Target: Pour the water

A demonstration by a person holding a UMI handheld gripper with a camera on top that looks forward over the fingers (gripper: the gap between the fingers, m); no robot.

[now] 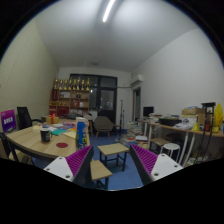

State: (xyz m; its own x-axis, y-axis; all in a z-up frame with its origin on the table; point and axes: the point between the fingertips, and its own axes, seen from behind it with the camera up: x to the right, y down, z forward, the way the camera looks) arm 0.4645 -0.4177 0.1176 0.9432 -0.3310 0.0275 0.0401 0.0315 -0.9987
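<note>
Hand-held gripper [113, 160] open, fingertips cut off, distant table [38, 143] indistinct.

Gripper [112, 160]: two fingers, white outer shells, wedge-shaped. Each inner face carries a magenta pad [80, 160] with a fine grid texture. Nothing else of it is visible.

Open floor ahead, tables on both sides

The fingers [80, 160] stand apart with nothing between the pads, raised well above the blue floor [122, 176], which runs free straight ahead toward the far shelf [70, 98]. Just ahead between the fingers a small table [112, 150] and a stool [99, 170] block the low path. To the left a cluttered table [40, 140] narrows the way; to the right a desk [182, 128] and a white stool [169, 149] close that side.
</note>
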